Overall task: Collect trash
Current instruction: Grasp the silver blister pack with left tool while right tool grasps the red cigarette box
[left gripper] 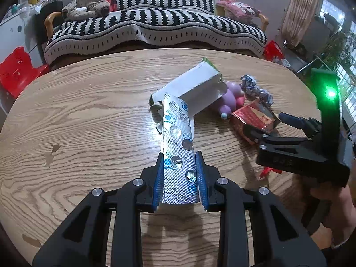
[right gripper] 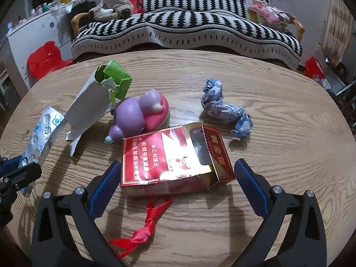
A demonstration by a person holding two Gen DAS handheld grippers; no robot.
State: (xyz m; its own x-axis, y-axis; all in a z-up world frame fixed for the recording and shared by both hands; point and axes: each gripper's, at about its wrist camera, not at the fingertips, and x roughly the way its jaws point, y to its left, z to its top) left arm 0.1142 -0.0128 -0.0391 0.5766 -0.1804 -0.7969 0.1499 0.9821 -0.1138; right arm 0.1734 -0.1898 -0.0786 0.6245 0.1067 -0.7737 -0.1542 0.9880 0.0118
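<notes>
Wooden table (left gripper: 89, 115), blister pack (left gripper: 178, 146) clamped in left gripper (left gripper: 179, 166)

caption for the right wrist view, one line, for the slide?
Open right gripper straddling a torn red cigarette pack on the wooden table, beside a purple toy.

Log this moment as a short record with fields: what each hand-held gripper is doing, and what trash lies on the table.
left hand-held gripper: shut on the blister pack, which is lifted at an angle
right hand-held gripper: open, one finger on each side of the red cigarette box, pads not touching it
table: round, wood grain
other trash: torn white-and-green carton; crumpled blue-white wrapper; red ribbon scrap
non-trash: purple toy behind the box
</notes>
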